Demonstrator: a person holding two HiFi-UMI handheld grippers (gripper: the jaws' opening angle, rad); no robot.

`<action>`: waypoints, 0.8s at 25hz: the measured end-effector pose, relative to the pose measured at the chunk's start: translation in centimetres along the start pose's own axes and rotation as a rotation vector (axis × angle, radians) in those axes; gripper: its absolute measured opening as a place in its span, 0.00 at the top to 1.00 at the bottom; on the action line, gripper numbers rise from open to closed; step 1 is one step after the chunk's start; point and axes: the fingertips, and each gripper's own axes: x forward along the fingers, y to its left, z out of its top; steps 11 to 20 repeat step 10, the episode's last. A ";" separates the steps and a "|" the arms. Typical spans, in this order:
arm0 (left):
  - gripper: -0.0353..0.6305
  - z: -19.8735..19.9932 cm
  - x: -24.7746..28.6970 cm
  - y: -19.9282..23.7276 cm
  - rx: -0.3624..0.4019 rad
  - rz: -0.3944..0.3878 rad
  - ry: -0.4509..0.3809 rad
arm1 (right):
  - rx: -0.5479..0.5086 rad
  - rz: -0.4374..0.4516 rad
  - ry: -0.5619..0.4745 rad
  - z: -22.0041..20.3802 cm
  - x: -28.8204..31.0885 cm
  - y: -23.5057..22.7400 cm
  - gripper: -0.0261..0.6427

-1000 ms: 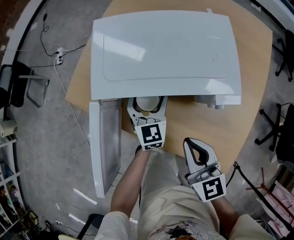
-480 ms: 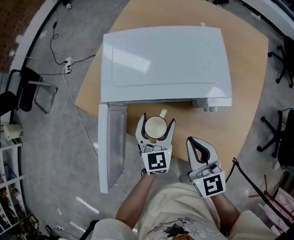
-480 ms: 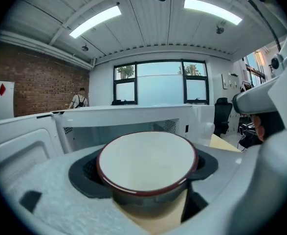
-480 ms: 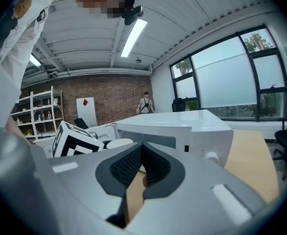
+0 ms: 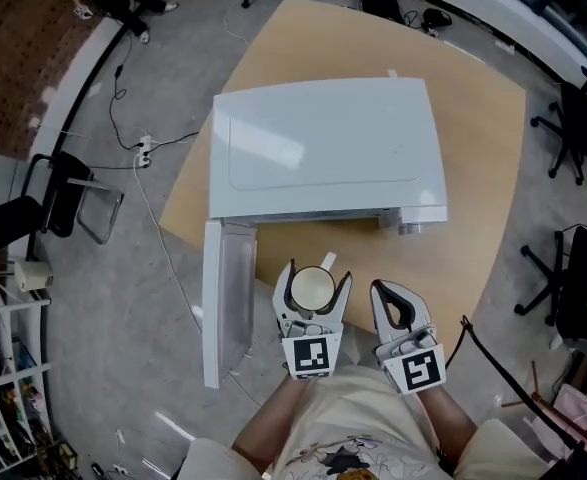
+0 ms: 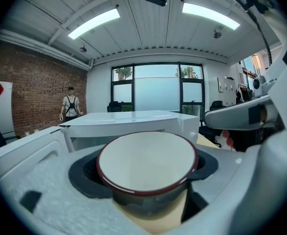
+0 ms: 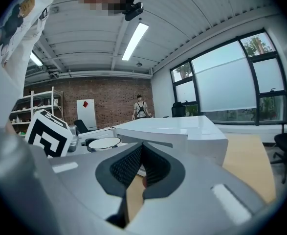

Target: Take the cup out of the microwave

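A cream cup with a dark red rim (image 5: 311,289) sits between the jaws of my left gripper (image 5: 314,272), which is shut on it. The cup (image 6: 147,160) hangs in the air in front of the white microwave (image 5: 323,148), outside its cavity and near the table's front edge. The microwave door (image 5: 224,303) swings open to the left. My right gripper (image 5: 386,290) hovers just right of the cup, shut with nothing in it; its ribbed pads (image 7: 148,166) meet at the tip.
The round wooden table (image 5: 473,198) carries the microwave. Office chairs (image 5: 573,118) stand at the right, a black chair (image 5: 43,203) and floor cables (image 5: 143,148) at the left. A person (image 6: 70,106) stands far off by the brick wall.
My left gripper has drawn the cup out of the microwave cavity, back toward the person and upward. The right gripper has hardly moved.
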 end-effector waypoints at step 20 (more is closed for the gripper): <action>0.33 1.1 -2.8 -0.2 0.023 -0.013 -0.029 | -0.022 -0.014 0.043 0.4 -0.5 0.3 0.95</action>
